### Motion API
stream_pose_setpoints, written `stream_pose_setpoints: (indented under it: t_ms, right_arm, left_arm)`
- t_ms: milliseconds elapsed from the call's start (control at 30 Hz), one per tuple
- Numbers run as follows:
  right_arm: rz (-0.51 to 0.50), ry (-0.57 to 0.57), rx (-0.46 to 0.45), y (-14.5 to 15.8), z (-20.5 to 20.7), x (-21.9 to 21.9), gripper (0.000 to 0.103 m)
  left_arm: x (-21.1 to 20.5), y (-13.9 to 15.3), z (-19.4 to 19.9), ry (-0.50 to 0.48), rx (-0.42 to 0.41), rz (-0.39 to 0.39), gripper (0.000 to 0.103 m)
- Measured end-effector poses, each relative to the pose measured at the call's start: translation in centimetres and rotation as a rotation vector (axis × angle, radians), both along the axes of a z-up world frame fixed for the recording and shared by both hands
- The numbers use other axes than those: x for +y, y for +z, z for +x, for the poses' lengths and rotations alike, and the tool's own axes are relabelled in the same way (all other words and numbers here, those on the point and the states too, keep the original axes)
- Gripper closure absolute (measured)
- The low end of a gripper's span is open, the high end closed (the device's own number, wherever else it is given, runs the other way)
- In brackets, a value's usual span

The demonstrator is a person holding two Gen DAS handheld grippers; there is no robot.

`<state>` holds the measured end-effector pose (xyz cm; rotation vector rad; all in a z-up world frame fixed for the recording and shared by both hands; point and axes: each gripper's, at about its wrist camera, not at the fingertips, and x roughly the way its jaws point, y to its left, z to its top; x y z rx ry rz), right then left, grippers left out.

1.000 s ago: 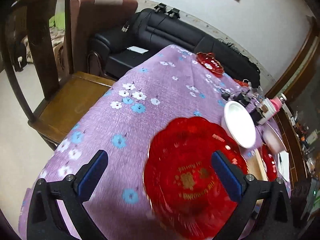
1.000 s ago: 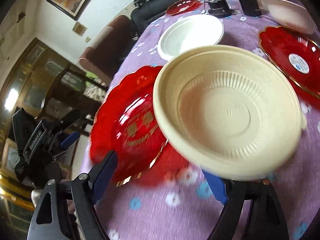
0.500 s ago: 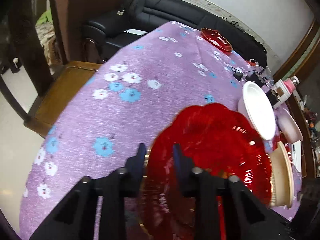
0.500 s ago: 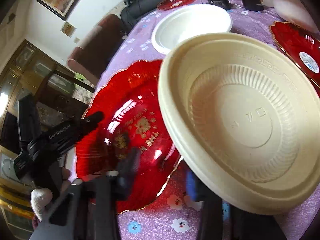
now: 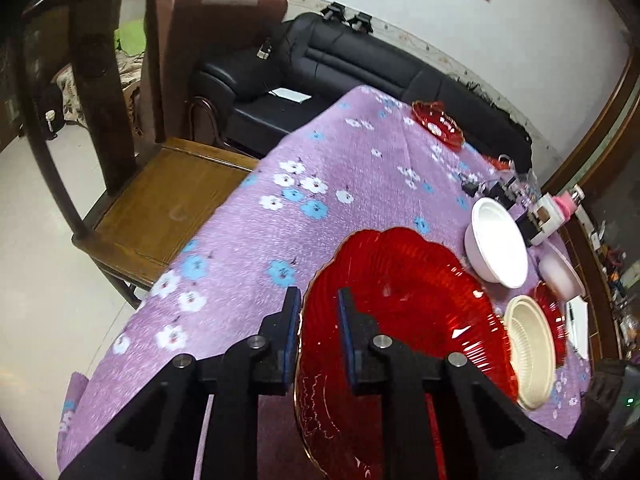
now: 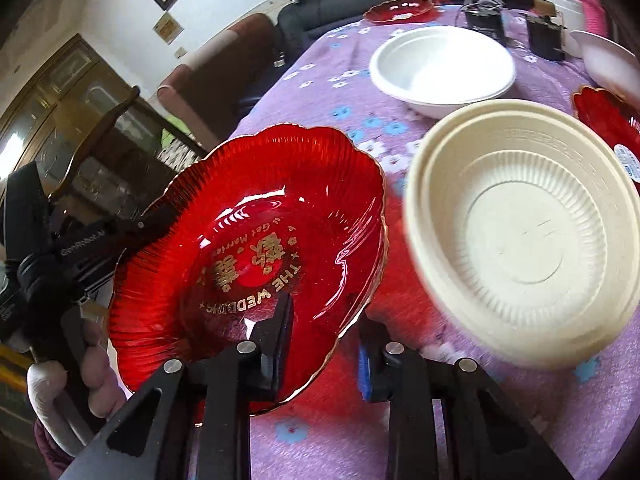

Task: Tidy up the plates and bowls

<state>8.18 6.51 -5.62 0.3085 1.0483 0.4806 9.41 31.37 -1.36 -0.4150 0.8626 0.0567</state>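
Observation:
A red scalloped plate point(image 5: 400, 312) with gold lettering point(image 6: 256, 256) is tipped up off the purple flowered tablecloth point(image 5: 320, 184). My left gripper point(image 5: 318, 336) is shut on the plate's near rim; in the right wrist view it point(image 6: 158, 220) bites the plate's left edge, held by a gloved hand point(image 6: 52, 392). My right gripper point(image 6: 324, 352) is closing, with the plate's near rim between its jaws. One finger lies over the plate's inside and the blue pad point(image 6: 365, 364) stands just clear outside. A cream ribbed bowl point(image 6: 520, 232) sits just right of the plate.
Behind stands a white bowl point(image 6: 442, 68). Another red plate point(image 6: 608, 120) and a second white bowl point(image 6: 608, 60) are at the right, with a small red dish point(image 5: 438, 124) far back near dark gadgets point(image 6: 484, 16). A wooden chair point(image 5: 160, 208) stands left of the table, a black sofa point(image 5: 360, 68) beyond.
Both grippers have gone from wide open to narrow. The left has closed on the red plate's rim. The right has shifted from facing the cream bowl to the plate's edge. The plate has tipped up.

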Motion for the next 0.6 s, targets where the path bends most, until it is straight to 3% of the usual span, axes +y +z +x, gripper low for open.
stream_pose_setpoints:
  t_ms: [267,600]
  right_arm:
    - [-0.032,0.066,-0.068,1.2,-1.9,1.3,0.073]
    - [-0.071,0.091,-0.079,0.5,-3.6,1.9,0.073]
  left_arm:
    - [1.0,1.6,-3.6,0.033,-0.056,-0.003,0.085]
    - [1.6,-0.4,-6.1,0.062,-0.031,-0.014,0.085]
